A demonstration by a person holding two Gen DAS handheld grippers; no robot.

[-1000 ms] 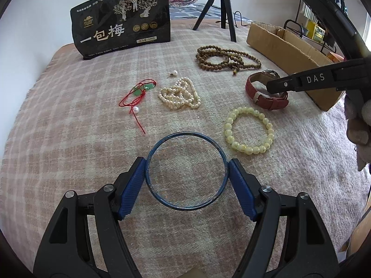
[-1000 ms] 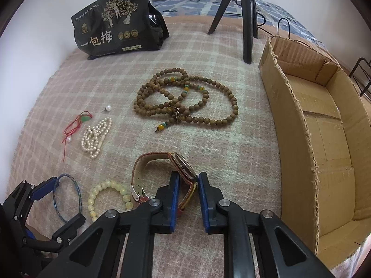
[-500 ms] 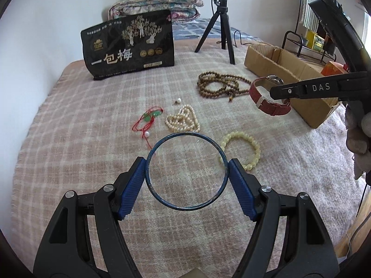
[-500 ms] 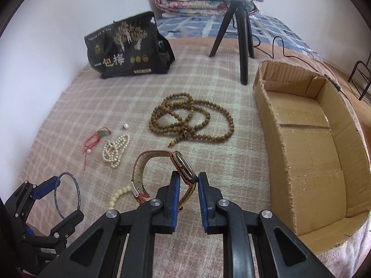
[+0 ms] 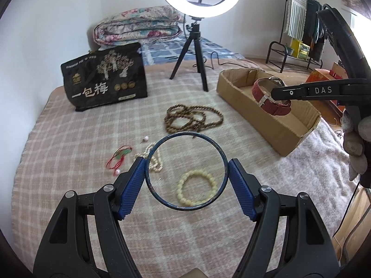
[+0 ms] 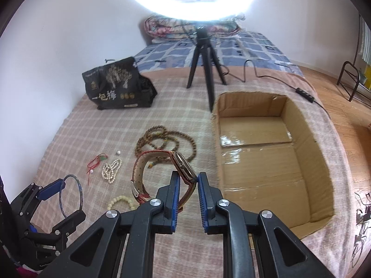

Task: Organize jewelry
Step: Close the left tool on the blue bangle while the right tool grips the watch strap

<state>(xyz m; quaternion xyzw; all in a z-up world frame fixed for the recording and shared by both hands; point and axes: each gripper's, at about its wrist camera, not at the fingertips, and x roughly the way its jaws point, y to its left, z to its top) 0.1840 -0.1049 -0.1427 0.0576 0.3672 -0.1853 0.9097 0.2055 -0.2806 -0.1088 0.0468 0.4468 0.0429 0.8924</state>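
My left gripper (image 5: 186, 165) is shut on a thin blue bangle (image 5: 162, 199) and holds it in the air above the checked blanket (image 5: 69, 157). My right gripper (image 6: 188, 180) is shut on a red-strapped watch (image 6: 139, 169), lifted off the blanket; in the left wrist view the watch (image 5: 269, 99) hangs over the cardboard box (image 5: 273, 125). On the blanket lie a yellow bead bracelet (image 5: 197, 187), a pearl necklace (image 6: 111, 169), a red cord pendant (image 5: 118, 159), a loose pearl (image 6: 118, 153) and a brown bead necklace (image 5: 192, 118).
The cardboard box (image 6: 301, 162) is open-topped, and what shows of its inside is bare. A black snack bag (image 5: 104, 81) stands at the back left. A ring light tripod (image 5: 197, 53) stands behind the beads. Folded bedding (image 5: 139, 27) lies at the wall.
Both grippers have risen from the blanket with their items. The right gripper has carried the watch towards the cardboard box. The views have tilted up, showing the ring light.
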